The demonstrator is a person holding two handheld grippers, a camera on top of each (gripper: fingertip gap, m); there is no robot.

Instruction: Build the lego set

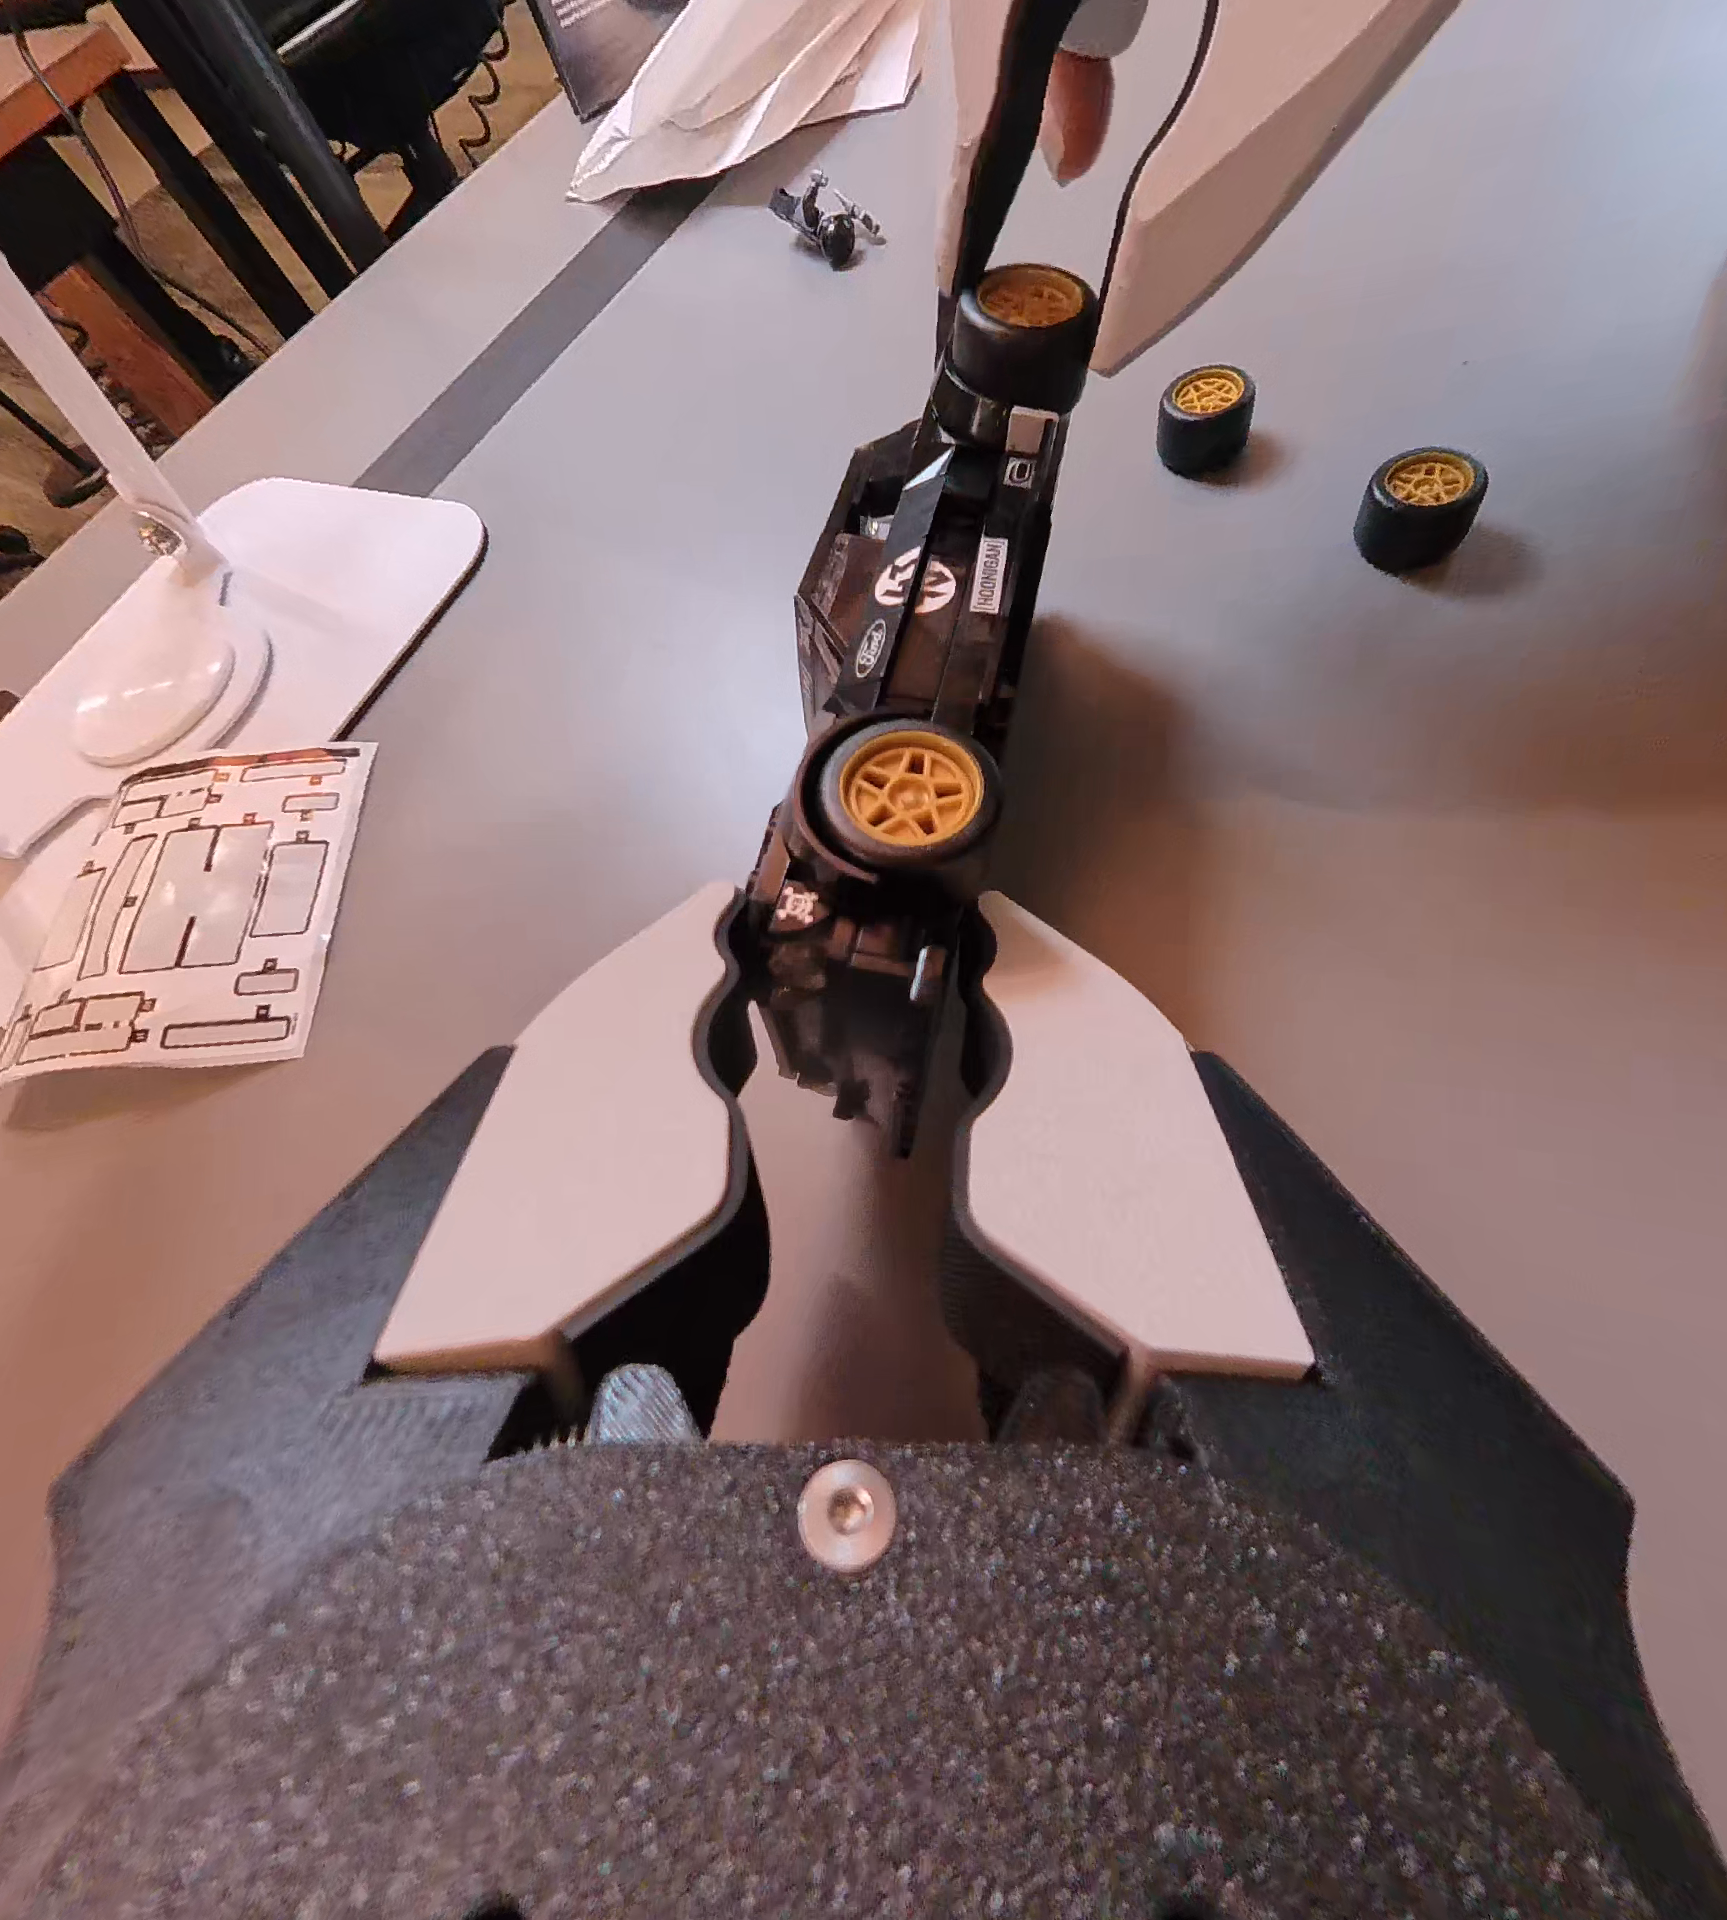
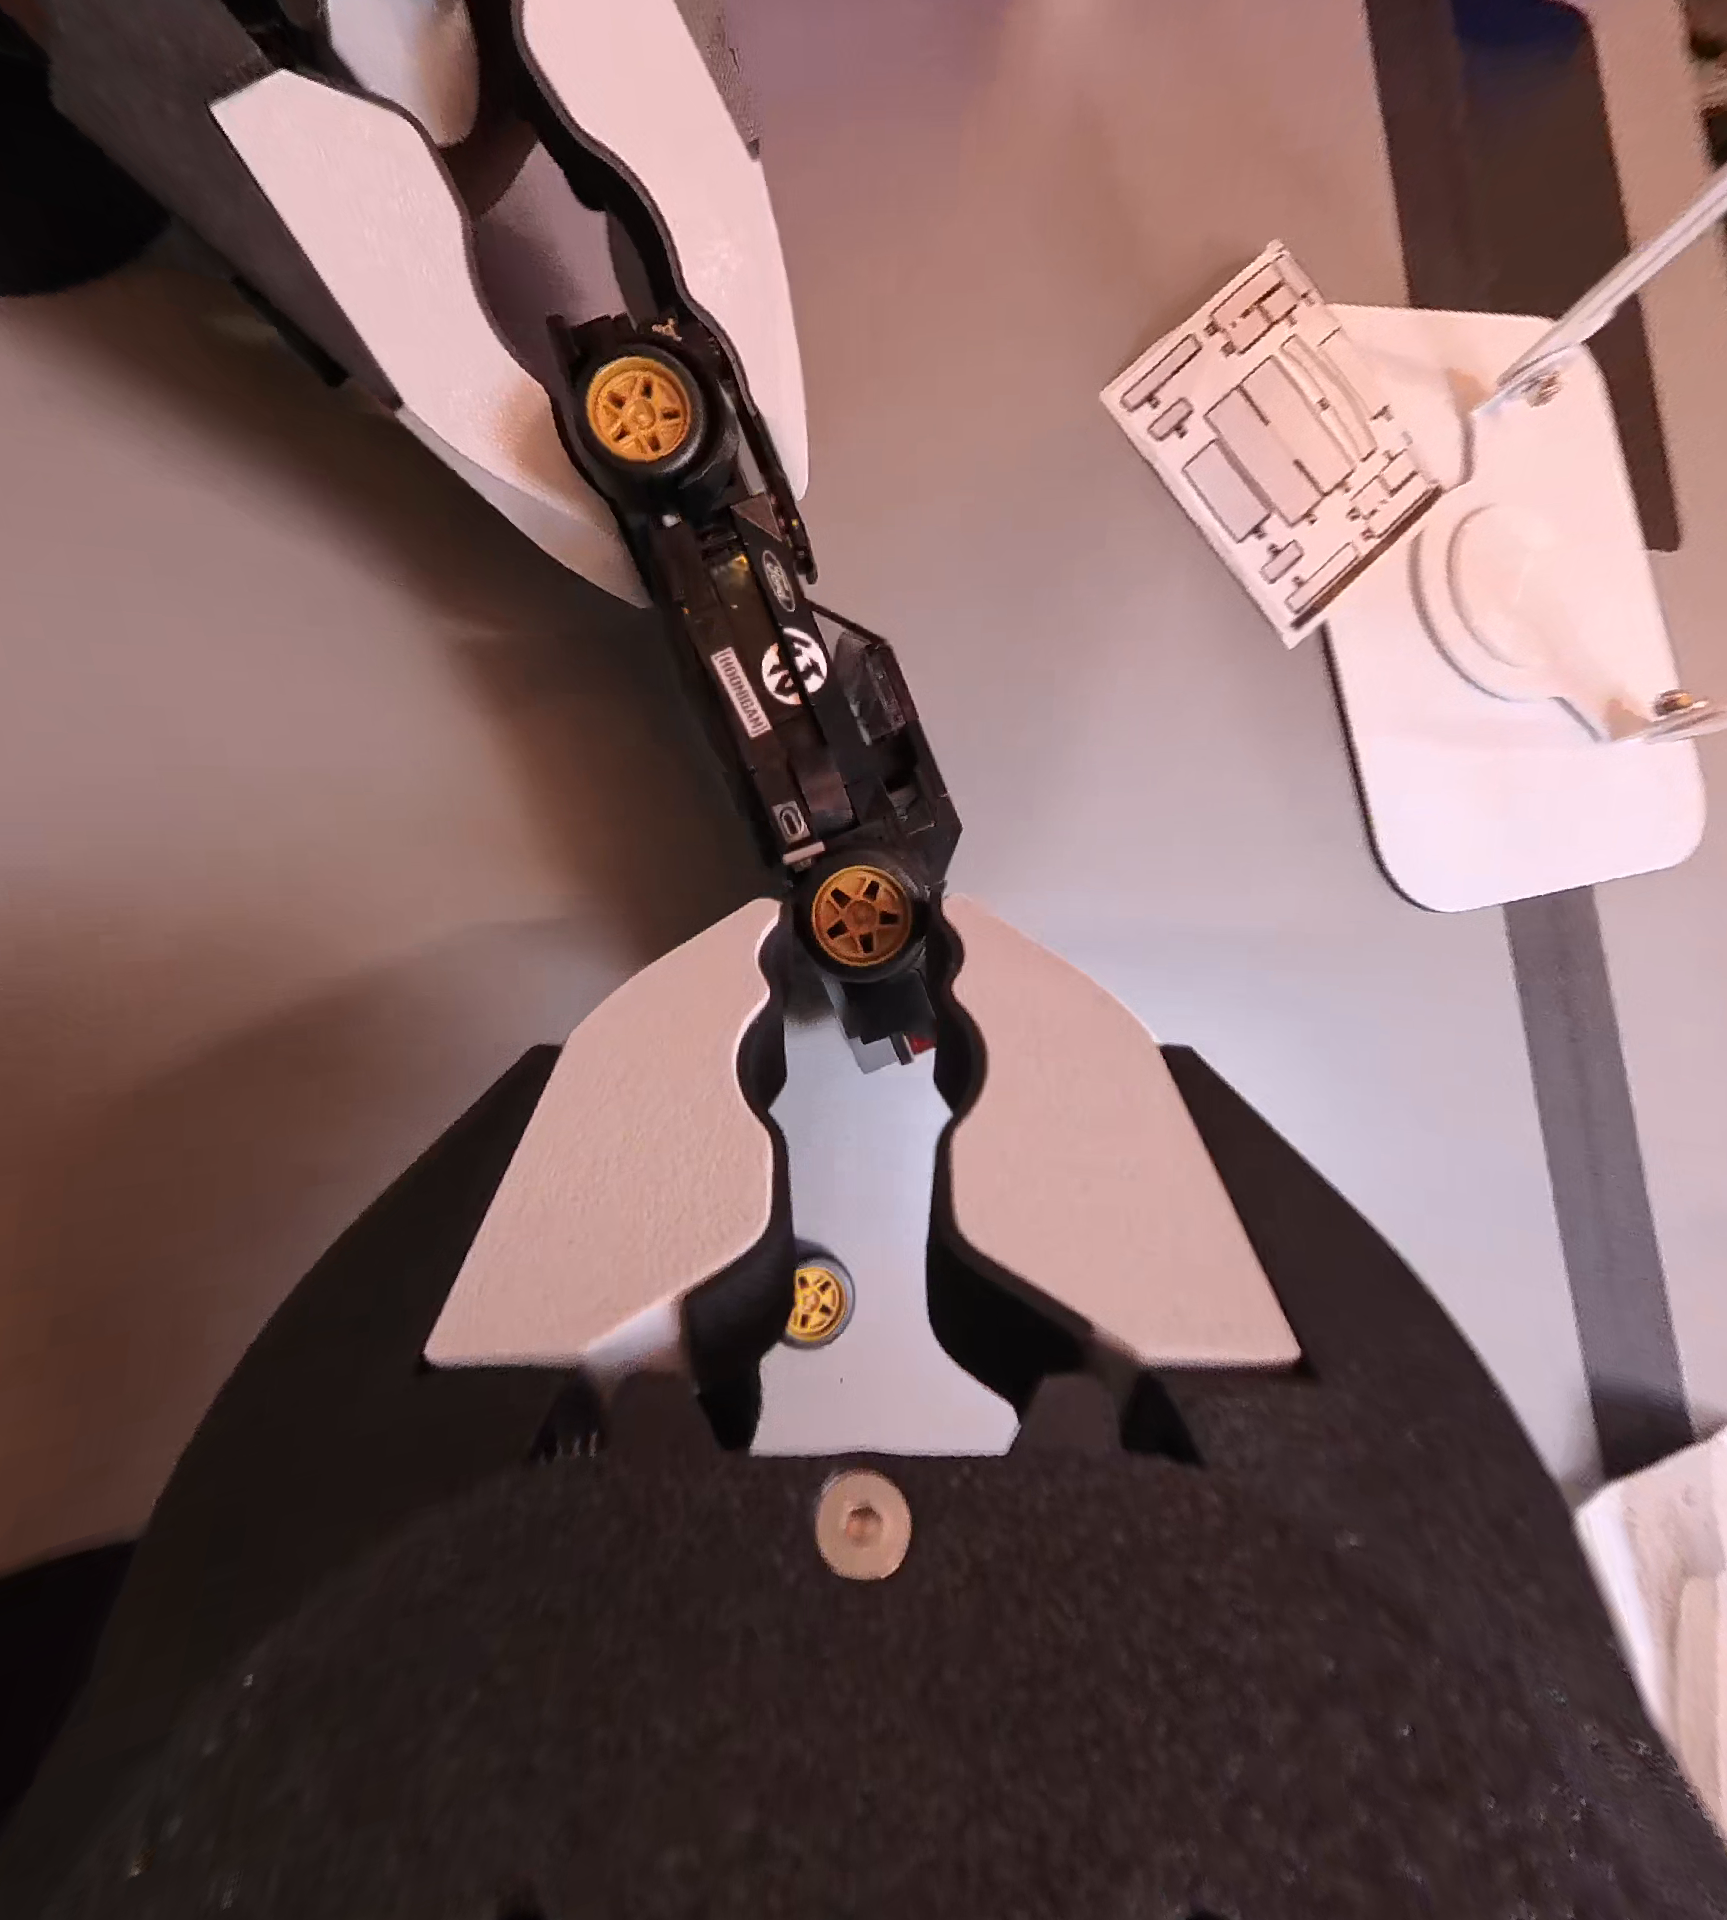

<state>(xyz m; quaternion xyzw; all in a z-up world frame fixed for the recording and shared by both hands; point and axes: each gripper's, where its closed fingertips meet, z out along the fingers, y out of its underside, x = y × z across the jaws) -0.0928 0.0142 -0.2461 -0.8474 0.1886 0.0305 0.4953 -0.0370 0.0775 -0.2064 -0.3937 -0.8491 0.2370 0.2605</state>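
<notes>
In the left wrist view, the left gripper (image 1: 848, 977) is clamped on one end of the black car (image 1: 926, 613), with two loose wheels (image 1: 1207, 421) ahead to its right. In the right wrist view, the right gripper (image 2: 859, 966) pinches a wheel (image 2: 861, 920) at the car's near end, likely seating it; next, firm pressure along the axle.

- Black car (image 1: 926, 623) on its side, two gold-hubbed wheels fitted (one at each end), each end between my fingers.
- Two spare wheels (image 1: 1205, 419) stand loose on the grey table (image 1: 1358, 935).
</notes>
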